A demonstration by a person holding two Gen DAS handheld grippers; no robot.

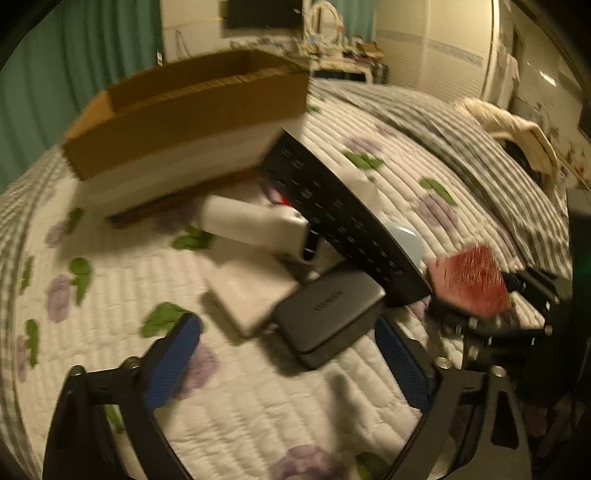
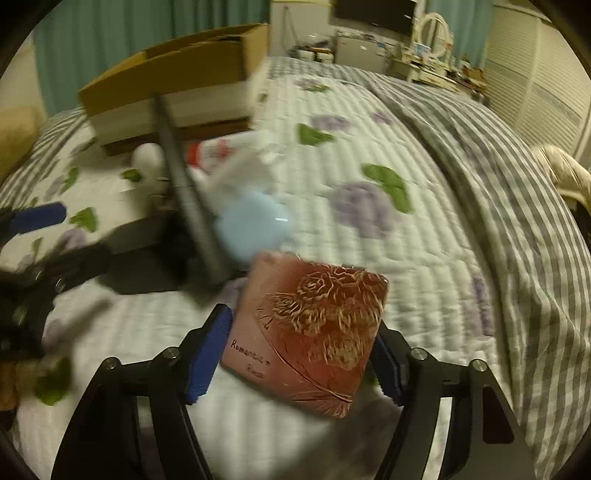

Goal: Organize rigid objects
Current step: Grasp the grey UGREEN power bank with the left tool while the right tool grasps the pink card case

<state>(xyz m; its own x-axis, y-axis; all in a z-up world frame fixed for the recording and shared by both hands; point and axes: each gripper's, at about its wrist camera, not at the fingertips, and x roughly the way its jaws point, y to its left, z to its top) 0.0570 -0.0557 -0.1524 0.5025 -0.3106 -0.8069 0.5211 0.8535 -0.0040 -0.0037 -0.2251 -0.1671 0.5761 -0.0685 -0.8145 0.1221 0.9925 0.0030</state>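
Right wrist, hand-held gripper clamping red rose box

White quilt with purple flowers and green leaves covers bed. Grey-striped blanket along right of frame. Teal curtains upper left. Dark screen on wall, top centre. White vanity with oval mirror, upper right. Cream cloth bunched at right edge.

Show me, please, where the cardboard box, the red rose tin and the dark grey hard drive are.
cardboard box (image 1: 184, 122), left wrist view, front wall.
red rose tin (image 2: 314, 332), right wrist view, lid centre.
dark grey hard drive (image 1: 328, 310), left wrist view, top face.
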